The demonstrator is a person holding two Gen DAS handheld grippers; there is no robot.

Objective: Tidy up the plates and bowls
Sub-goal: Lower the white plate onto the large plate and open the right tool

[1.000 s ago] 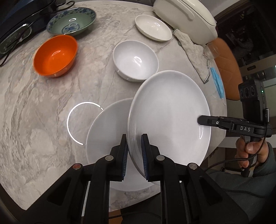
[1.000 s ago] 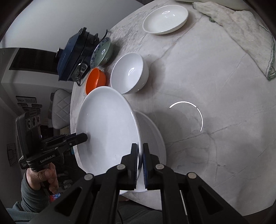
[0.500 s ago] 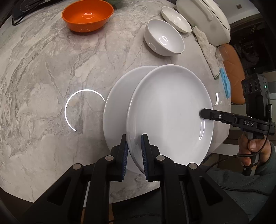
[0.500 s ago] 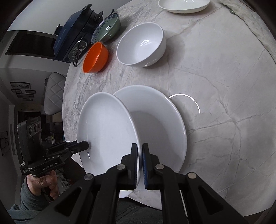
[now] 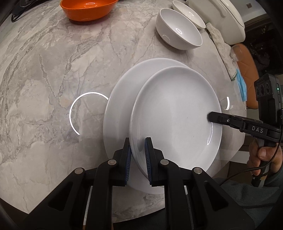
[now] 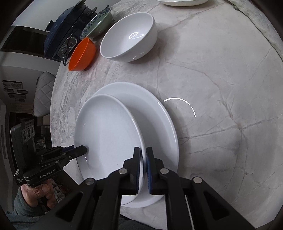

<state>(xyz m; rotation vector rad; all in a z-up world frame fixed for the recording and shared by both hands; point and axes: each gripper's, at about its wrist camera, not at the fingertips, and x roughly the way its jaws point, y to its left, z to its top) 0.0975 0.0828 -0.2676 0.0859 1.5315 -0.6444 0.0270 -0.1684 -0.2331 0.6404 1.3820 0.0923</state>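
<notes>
Both grippers have brought the upper plate [image 5: 175, 113] down, tilted over the lower plate [image 5: 118, 109] on the marble table [image 5: 44, 79]. Left gripper [image 5: 138, 155] and right gripper [image 6: 143, 168] clamp opposite rims. Farther off stand a white bowl [image 5: 180, 33] and an orange bowl [image 5: 88, 8].

A round grey-veined marble table [image 5: 53, 74] fills the room's middle — a ring light's reflection [image 6: 184, 104] curves across its polish. A tan leather chair [image 5: 247, 70] stands at one side, a white quilted chair [image 6: 42, 93] at the other — dim room beyond.
</notes>
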